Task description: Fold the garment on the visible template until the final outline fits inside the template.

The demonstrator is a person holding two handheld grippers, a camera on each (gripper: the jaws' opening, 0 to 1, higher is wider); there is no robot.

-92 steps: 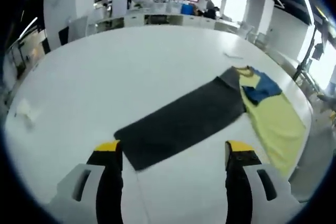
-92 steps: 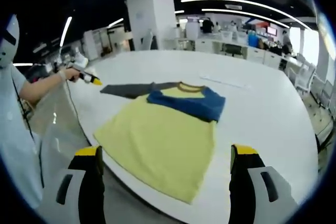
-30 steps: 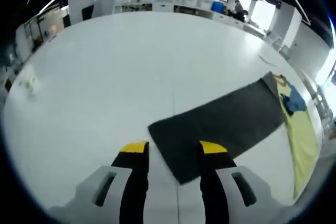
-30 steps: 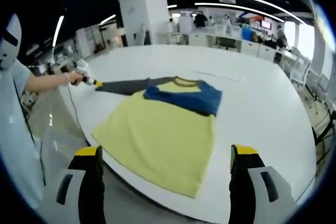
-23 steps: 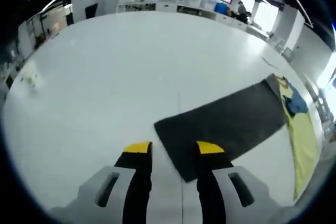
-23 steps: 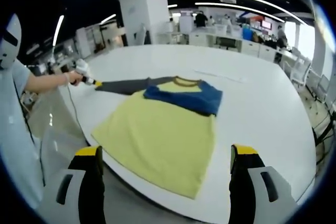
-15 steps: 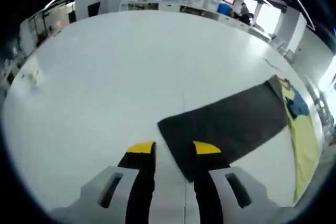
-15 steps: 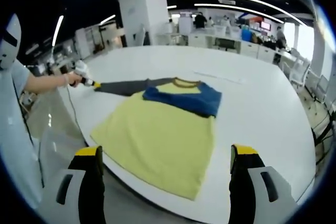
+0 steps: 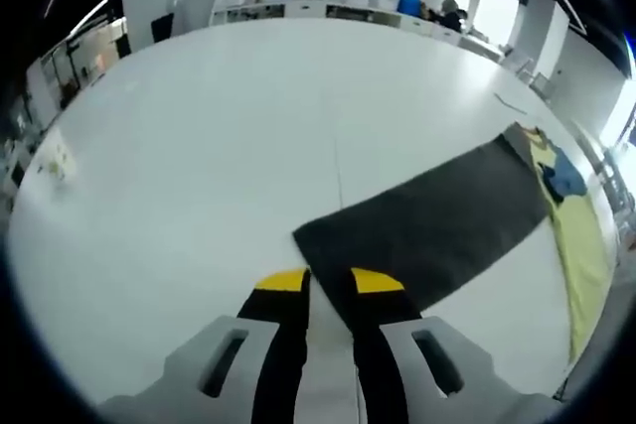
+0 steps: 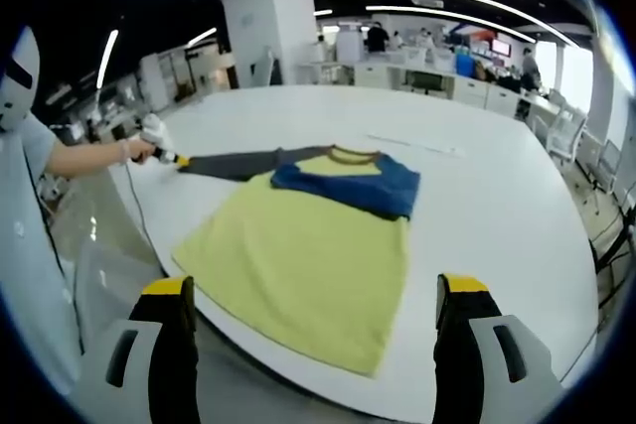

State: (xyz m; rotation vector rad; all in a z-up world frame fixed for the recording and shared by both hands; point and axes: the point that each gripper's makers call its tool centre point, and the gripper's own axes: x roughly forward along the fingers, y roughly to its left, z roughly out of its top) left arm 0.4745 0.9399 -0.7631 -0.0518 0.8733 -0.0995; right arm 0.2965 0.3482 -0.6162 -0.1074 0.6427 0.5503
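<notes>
Presently noted, left gripper view: left gripper low over the white table, yellow-tipped jaws drawn close with a narrow gap between them, set at the near end of the dark grey sleeve; whether cloth sits between the jaws cannot be told. Sleeve laid flat, running from the jaws away to the far right, where it joins the yellow garment with its blue folded part. Small pale object lying at the far left of the table, too blurred to identify. Right gripper view: right gripper held off the near table edge, jaws spread wide, nothing between them, not touching the cloth. Yellow garment flat near the table edge, blue sleeve folded across its upper part, brown collar at the far end. Grey sleeve extended left to a hand holding the other gripper at its tip. Person's sleeve and arm at left. Desks and ceiling strip lights beyond the table.
</notes>
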